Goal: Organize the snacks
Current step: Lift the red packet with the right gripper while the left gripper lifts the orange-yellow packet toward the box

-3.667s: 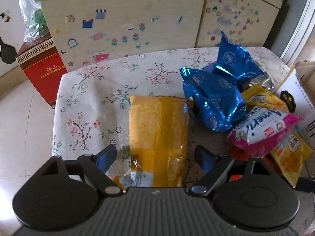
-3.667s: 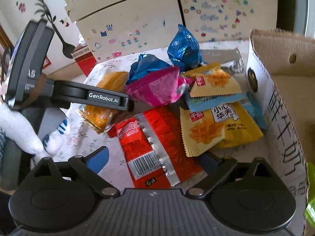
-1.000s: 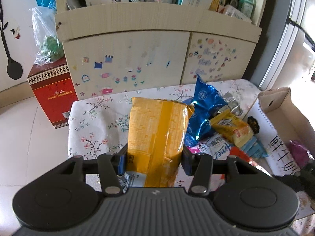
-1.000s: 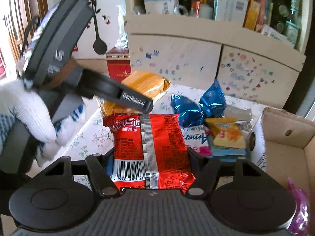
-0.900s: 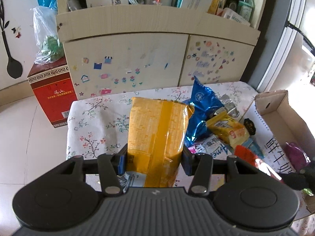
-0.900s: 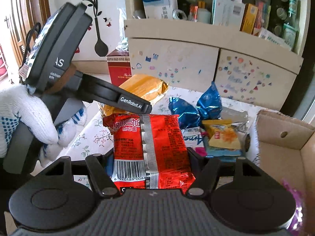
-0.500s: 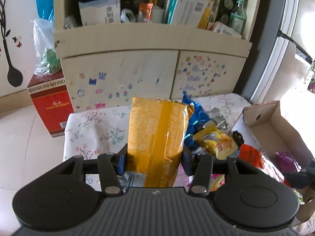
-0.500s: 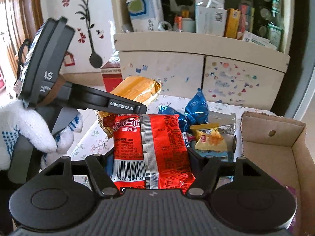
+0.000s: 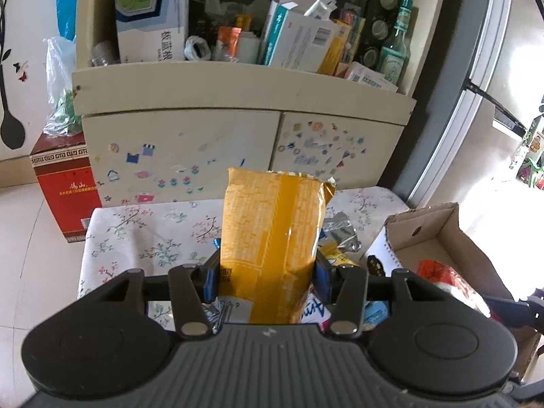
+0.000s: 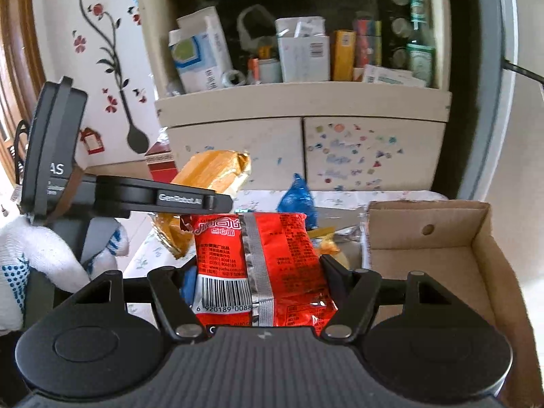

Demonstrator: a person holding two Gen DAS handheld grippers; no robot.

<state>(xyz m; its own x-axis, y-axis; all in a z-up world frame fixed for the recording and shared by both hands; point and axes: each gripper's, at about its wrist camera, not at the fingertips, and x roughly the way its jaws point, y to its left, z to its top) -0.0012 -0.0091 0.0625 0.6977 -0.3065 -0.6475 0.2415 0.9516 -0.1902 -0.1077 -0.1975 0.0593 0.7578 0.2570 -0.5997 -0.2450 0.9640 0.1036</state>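
My left gripper is shut on a tall orange snack bag, held upright above the flowered table. In the right wrist view my right gripper is shut on a red snack packet with a barcode, lifted off the table. The left gripper and its orange snack bag show to the left there, in a white-gloved hand. An open cardboard box lies at the right. The red packet shows over that cardboard box in the left wrist view.
More snacks stay on the table: a blue foil bag, a silver pack and yellow packs. A cream cabinet with stickers and a cluttered shelf stands behind. A red carton sits on the floor at the left.
Both grippers have risen with their packets and tilted upward, so the cabinet shelf fills more of each view. The table and pile sit lower in view. The grips are unchanged.
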